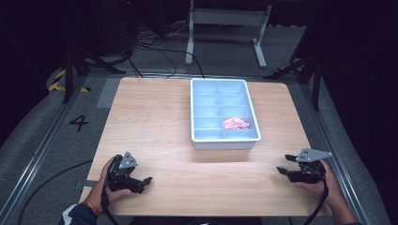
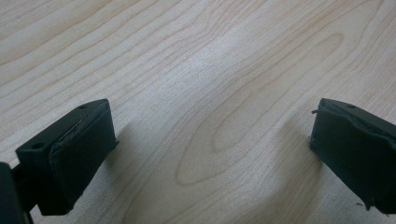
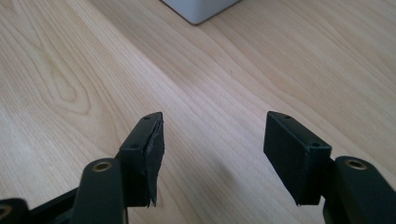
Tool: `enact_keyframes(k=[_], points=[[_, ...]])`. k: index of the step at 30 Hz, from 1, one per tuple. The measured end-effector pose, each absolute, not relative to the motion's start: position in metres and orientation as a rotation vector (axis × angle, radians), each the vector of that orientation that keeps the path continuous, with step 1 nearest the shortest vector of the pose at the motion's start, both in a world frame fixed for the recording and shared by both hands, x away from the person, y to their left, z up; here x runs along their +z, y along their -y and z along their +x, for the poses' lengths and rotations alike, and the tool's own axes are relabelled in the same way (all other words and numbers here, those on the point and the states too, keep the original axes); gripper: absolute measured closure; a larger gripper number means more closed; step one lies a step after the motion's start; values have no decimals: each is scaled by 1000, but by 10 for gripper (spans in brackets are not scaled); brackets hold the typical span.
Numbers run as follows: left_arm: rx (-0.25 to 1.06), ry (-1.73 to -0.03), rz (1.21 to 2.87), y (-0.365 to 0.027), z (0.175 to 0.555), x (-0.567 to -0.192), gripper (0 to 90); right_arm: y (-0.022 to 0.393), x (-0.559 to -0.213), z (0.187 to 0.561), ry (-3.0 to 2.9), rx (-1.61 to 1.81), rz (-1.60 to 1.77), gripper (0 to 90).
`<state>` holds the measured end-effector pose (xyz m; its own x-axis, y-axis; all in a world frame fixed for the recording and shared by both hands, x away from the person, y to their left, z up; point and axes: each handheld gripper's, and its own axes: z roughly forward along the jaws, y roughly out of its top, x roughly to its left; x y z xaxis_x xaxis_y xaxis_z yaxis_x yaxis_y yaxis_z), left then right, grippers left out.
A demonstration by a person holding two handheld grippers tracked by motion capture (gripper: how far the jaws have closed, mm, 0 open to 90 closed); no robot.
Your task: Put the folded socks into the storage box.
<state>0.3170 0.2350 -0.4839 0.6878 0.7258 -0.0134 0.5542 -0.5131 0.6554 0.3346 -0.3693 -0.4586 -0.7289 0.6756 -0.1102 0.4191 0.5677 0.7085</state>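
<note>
High view: a pale blue divided tray (image 1: 225, 136) sits on the table (image 1: 155, 122); a crumpled pink item (image 1: 236, 123) lies in a near-right compartment. It appears soft, light and easily deformed; a pinch on a raised fold looks best. Its material cannot be identified. The left gripper (image 1: 143, 180) and right gripper (image 1: 284, 165) rest near the front corners, well apart from the tray.

Left gripper view: jaws spread wide over bare wood, nothing between them.

Right gripper view: jaws parted, empty; a tray corner (image 3: 198, 9) is cut off at the top edge.
</note>
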Motion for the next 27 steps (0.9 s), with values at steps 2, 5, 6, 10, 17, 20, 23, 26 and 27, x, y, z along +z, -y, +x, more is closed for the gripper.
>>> enact_keyframes(k=[2,5,6,10,17,20,23,26,27], points=[[348,-976,2255,-235,317,-484,4,374,-462,332,-2422,973,913,382],[347,-976,2255,-235,317,-484,4,381,-468,330,-2402,1004,962,365],[348,-978,2256,-235,317,-484,4,384,-470,328,-2399,1003,977,365],[349,-979,2258,-235,317,-484,4,393,-474,324,-2369,1047,1017,357],[350,-980,2257,-235,317,-484,3,404,-482,317,-2341,1071,1071,342],[350,-980,2258,-235,317,-484,3,408,-484,314,-2321,1072,1091,331],[350,-981,2257,-235,317,-484,4,411,-486,312,-2322,1040,1115,295],[350,-981,2257,-235,317,-484,4,413,-487,310,-2299,1049,1146,284],[351,-980,2257,-235,317,-484,4,413,-487,310,-2298,1049,1146,282]])
